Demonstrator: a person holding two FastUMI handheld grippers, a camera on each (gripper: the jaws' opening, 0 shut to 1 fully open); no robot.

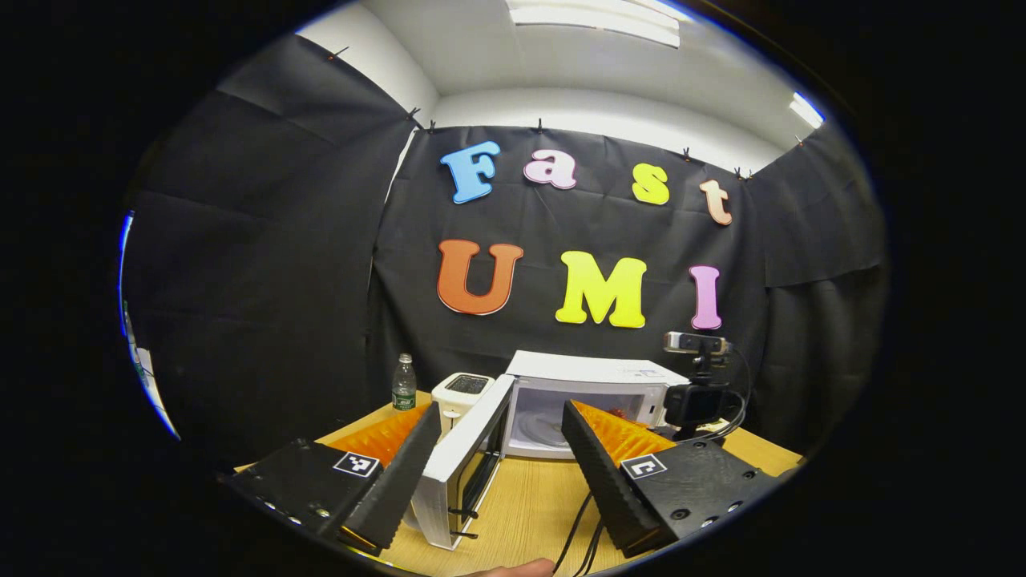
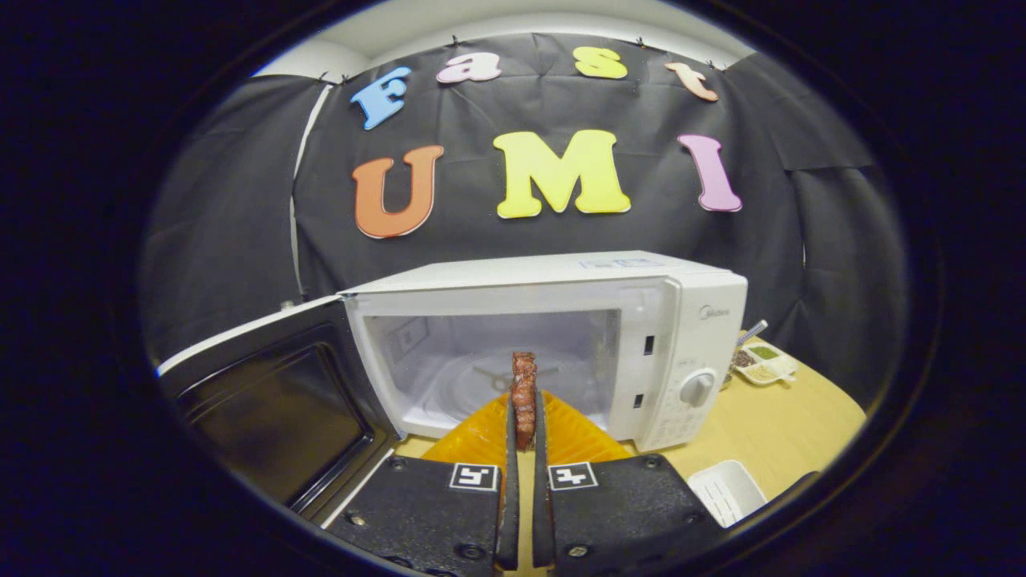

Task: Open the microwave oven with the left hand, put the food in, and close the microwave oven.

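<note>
the right gripper [image 2: 523,437] has its jaws clenched on the food [image 2: 524,387], a reddish-brown strip held upright just ahead of them before the open microwave [image 2: 681,320]. the left gripper [image 1: 501,449] jaws are released, the door [image 1: 465,461] between them.

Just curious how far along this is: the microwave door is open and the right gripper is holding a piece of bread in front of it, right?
Not bread. The right gripper view shows the right gripper shut on a reddish-brown piece of meat; the microwave door is open.

lab booth: black cloth wall [image 1: 264,264], tabletop camera [image 1: 696,343].
</note>
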